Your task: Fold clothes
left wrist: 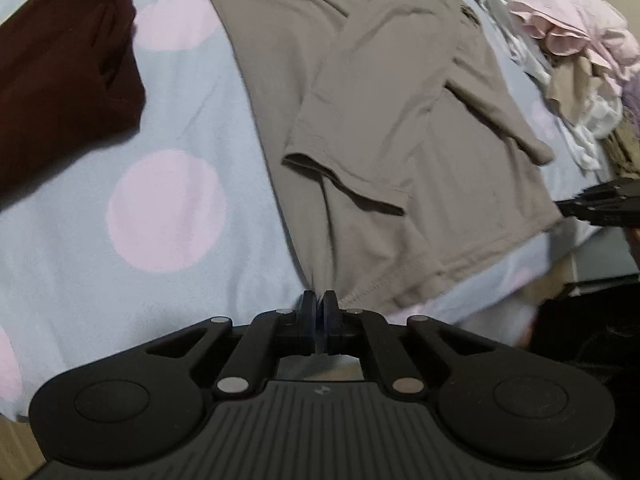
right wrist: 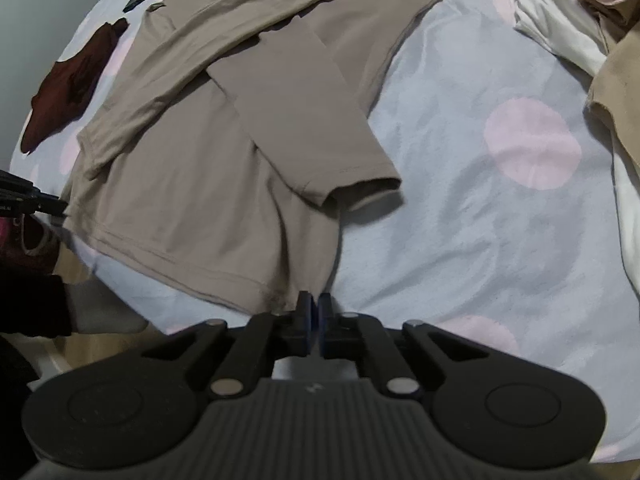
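In your left wrist view, your left gripper (left wrist: 319, 306) is pinched closed on the near left corner of the taupe shirt's (left wrist: 400, 132) hem, and the garment runs straight away from the jaws, long axis toward the collar at the far end, both sleeves folded in over the body. The right gripper (left wrist: 576, 205) shows at the opposite hem corner. In your right wrist view, your right gripper (right wrist: 314, 308) is likewise clamped on the near right hem corner of the shirt (right wrist: 224, 168), on the dotted bedsheet (right wrist: 480, 220). Each hand holds its own corner; the likely next move carries the hem away toward the collar.
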Available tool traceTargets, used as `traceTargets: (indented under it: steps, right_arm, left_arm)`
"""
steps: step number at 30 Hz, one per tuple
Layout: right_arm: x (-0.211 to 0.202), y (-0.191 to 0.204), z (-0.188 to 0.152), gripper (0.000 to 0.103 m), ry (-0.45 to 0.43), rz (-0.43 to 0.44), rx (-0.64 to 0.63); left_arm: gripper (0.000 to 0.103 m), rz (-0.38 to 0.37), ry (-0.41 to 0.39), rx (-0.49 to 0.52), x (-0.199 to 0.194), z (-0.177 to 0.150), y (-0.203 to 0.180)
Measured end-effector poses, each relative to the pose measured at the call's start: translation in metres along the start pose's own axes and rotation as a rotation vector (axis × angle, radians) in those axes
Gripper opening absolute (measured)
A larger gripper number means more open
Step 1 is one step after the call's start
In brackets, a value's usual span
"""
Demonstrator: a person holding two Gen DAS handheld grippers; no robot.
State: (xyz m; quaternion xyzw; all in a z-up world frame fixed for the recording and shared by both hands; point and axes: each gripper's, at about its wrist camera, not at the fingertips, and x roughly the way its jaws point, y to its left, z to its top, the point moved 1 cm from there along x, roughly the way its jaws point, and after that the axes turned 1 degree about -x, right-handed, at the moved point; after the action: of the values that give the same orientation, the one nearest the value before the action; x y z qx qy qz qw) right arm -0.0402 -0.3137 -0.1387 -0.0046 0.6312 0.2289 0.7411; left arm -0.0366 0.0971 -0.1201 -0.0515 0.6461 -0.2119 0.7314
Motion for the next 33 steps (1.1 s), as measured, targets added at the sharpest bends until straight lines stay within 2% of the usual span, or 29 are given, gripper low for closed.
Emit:
traceTargets:
  steps: [3, 7, 9, 13, 20, 28, 33]
  right_arm:
    - [-0.015, 0.001, 0.003, 0.003, 0.005, 0.015, -0.004]
    - [-0.041, -0.002, 0.006, 0.003, -0.016, 0.039, 0.001]
    - [-0.042, -0.004, 0.005, 0.003, 0.002, 0.024, -0.004]
    - [-0.021, -0.002, -0.005, 0.003, 0.096, -0.04, -0.035]
    - [-0.022, -0.004, -0.011, 0.003, 0.136, -0.056, -0.042]
    - [-0.034, -0.003, -0.01, 0.003, 0.135, -0.01, -0.05]
    - [-0.053, -0.006, 0.0, 0.003, 0.075, 0.023, -0.036]
  left_arm:
    - [0.001, -0.025, -0.019, 0.033, -0.023, 0.004, 0.001]
    - [0.001, -0.022, -0.027, -0.03, -0.043, 0.006, 0.024]
    - [0.001, -0.004, 0.001, -0.028, -0.037, 0.003, 0.027]
    - [0.001, 0.043, 0.073, 0.032, -0.017, -0.002, 0.02]
    - [0.001, 0.033, 0.097, 0.041, -0.018, -0.008, 0.019]
    - [0.001, -0.007, 0.147, 0.077, -0.017, -0.009, 0.018]
    - [0.001, -0.057, 0.115, 0.056, -0.035, 0.002, 0.021]
